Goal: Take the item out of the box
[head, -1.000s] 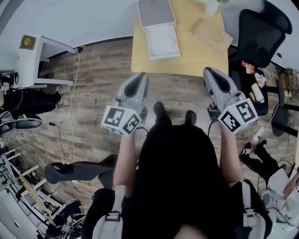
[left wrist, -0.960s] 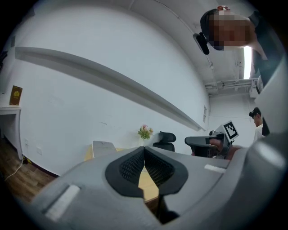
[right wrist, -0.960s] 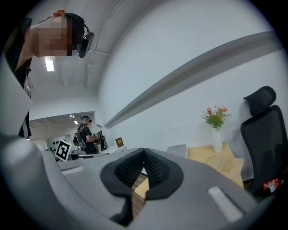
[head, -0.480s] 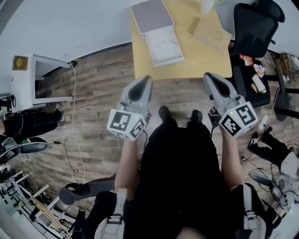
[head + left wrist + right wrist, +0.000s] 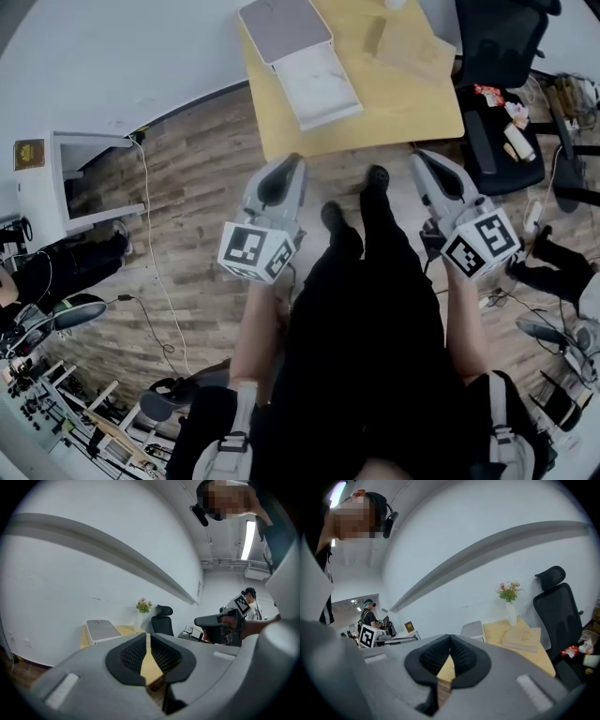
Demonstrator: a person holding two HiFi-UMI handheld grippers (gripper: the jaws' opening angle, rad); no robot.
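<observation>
Both grippers are held short of the yellow table (image 5: 403, 103), over the plank floor (image 5: 197, 187), with the task not yet begun. The left gripper (image 5: 284, 165) has its jaws together with nothing between them, and the right gripper (image 5: 425, 159) is likewise closed and empty; each gripper's own view shows the dark pads meeting over a sliver of tabletop.

The grey-and-white box (image 5: 302, 58) sits on the table's far left part, well apart from both tools. From the left gripper it lies at about 12 to 1 o'clock; from the right gripper, at about 10 o'clock. Its long axis runs roughly along the 11-to-5 o'clock line in the head view, grey half farther away, white half nearer us. We cannot tell from here what the item inside is.

We judge the left gripper the nearer and the better lined up with the box's length, so the reach would go almost straight ahead. The right would have to cross the table past the flat tan object (image 5: 412, 49) at the box's 3 o'clock. Either must open its jaws first.
</observation>
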